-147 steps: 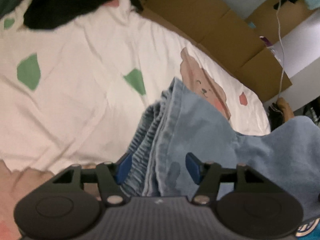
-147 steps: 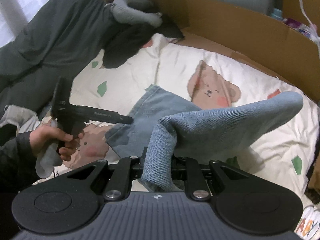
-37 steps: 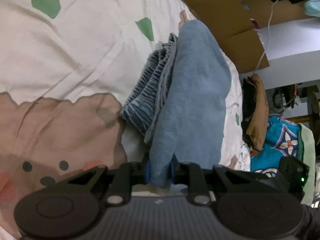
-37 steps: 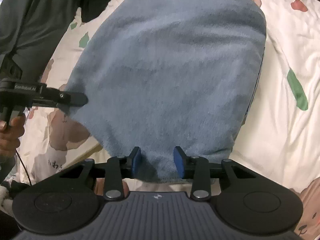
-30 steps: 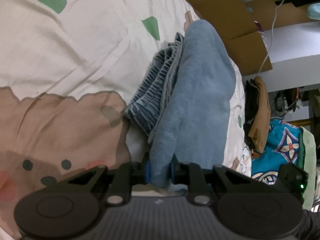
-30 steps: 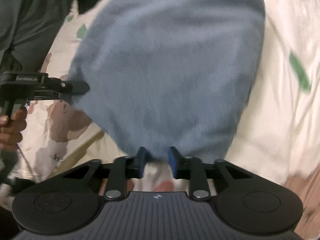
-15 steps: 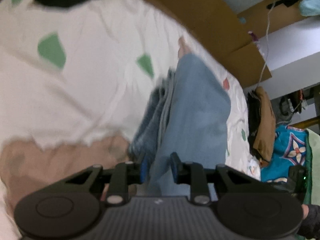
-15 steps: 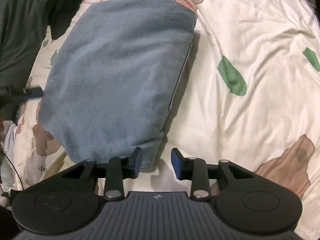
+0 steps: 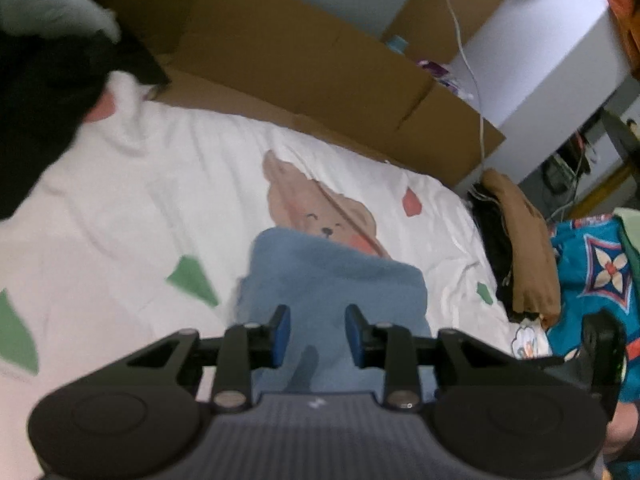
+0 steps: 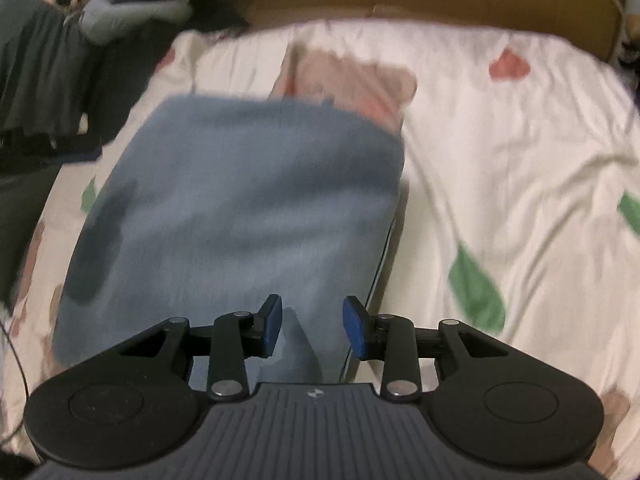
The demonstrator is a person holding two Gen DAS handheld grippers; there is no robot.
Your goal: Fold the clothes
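Both of my grippers hang above the bed with nothing clamped. On the left gripper (image 9: 316, 334) the jaws have just been opening; they stand partly apart, the blue pads clear of the cloth, with the folded blue garment (image 9: 332, 280) showing through the gap below them but not pinched. On the right gripper (image 10: 313, 326) the jaws have likewise just been opening and stand partly apart, again with only the garment's surface seen between the pads and no grip on it.

That garment (image 10: 240, 208) lies flat as a roughly rectangular folded bundle on the bedsheet (image 10: 500, 152), its fuzzy side up. In the right wrist view its near end sits under my fingers and its far end covers part of a printed brown bear; a thin pale edge of an under layer shows along its right side. In the left wrist view the bear's face (image 9: 324, 216) peeks out just past the garment's far edge.

The sheet is white with green and red patches. Cardboard (image 9: 304, 80) stands along the bed's far edge. Dark clothing (image 10: 36, 80) is heaped at the bed's far left corner. Off the right edge of the bed lie a brown garment (image 9: 524, 240) and a teal patterned cloth (image 9: 592, 264).
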